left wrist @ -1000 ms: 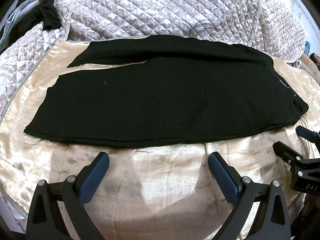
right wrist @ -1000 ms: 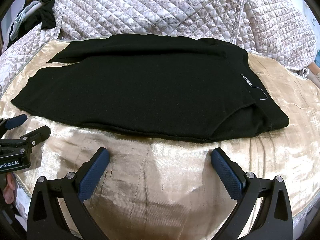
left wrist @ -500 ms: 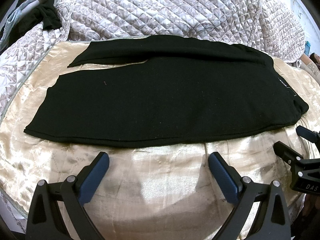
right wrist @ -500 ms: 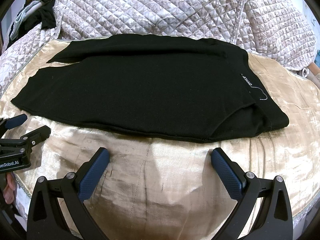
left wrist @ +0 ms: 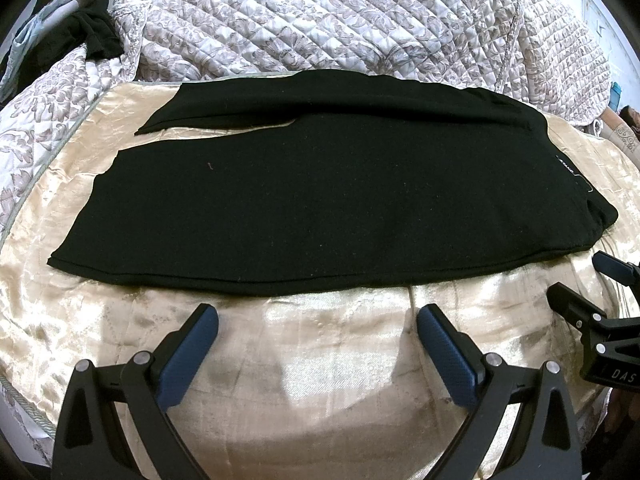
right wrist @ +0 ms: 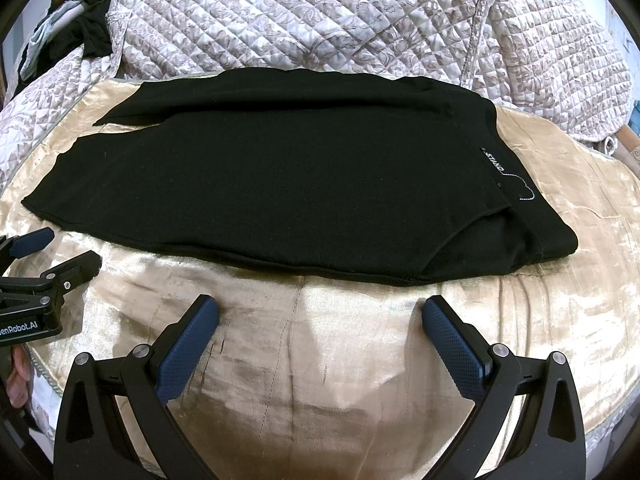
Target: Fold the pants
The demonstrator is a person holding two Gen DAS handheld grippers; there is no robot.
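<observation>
Only the right wrist view reads the pants (right wrist: 280,184) label (right wrist: 494,162); both grippers' jaws gape, empty.

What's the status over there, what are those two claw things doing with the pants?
Left gripper open, right gripper open, both empty, short of the cloth. Black pants flat on gold bedspread, legs not quite aligned. Nothing in the way.

"STAND" on pants (right wrist: 280,184) label (right wrist: 493,163); "enRobot.AI" on left tool (right wrist: 56,250); "DAS" on right tool (left wrist: 580,284)
</observation>
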